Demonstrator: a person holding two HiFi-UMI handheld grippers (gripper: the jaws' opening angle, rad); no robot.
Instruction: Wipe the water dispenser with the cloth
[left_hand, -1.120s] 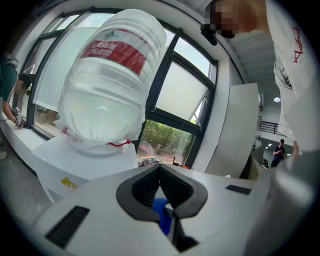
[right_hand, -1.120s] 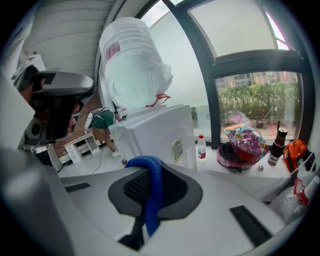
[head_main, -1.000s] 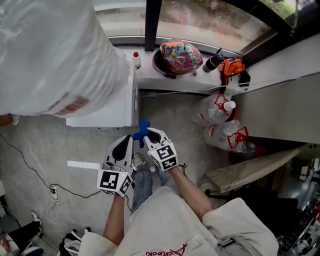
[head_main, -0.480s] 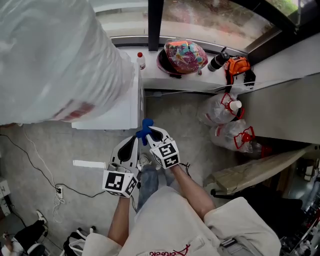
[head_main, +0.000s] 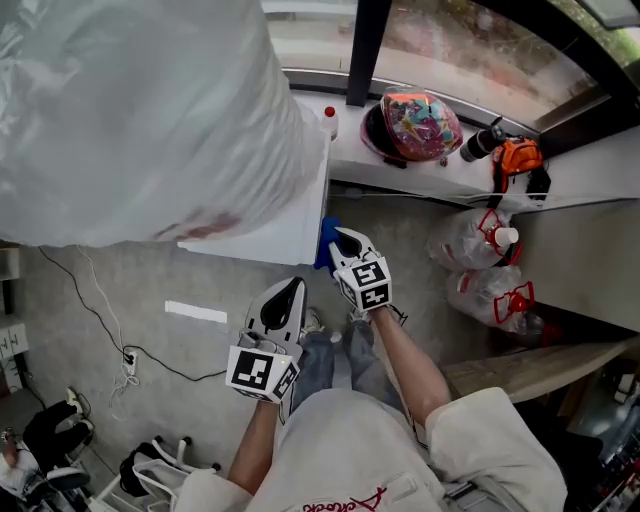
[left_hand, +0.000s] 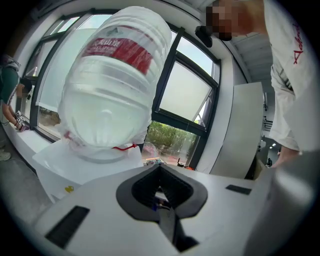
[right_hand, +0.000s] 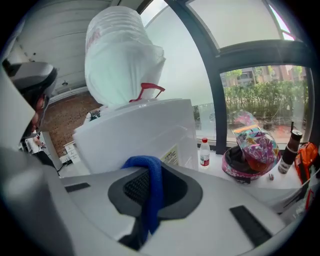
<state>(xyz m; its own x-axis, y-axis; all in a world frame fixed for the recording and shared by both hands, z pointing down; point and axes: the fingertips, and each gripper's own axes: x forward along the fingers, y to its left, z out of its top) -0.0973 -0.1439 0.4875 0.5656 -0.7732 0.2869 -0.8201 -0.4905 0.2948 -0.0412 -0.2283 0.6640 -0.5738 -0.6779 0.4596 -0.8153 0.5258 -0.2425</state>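
The white water dispenser (head_main: 262, 226) stands at the upper left, topped by a large bottle (head_main: 130, 110) wrapped in clear plastic. My right gripper (head_main: 340, 240) is shut on a blue cloth (head_main: 326, 243), which sits right at the dispenser's front right corner. In the right gripper view the cloth (right_hand: 154, 200) hangs over the shut jaws, with the dispenser (right_hand: 140, 131) close ahead. My left gripper (head_main: 288, 292) is lower, over the floor and apart from the dispenser, shut with nothing in it. The left gripper view looks up at the bottle (left_hand: 112, 85).
A windowsill (head_main: 440, 172) behind the dispenser holds a small red-capped bottle (head_main: 330, 120), a colourful helmet (head_main: 415, 125), a flask and an orange bag (head_main: 518, 155). Plastic bags (head_main: 490, 255) sit on the floor at right. A cable (head_main: 100, 320) and a white strip (head_main: 197, 313) lie at left.
My right gripper has moved forward with the blue cloth, up to the dispenser's corner. The left gripper has stayed back and now trails below it.
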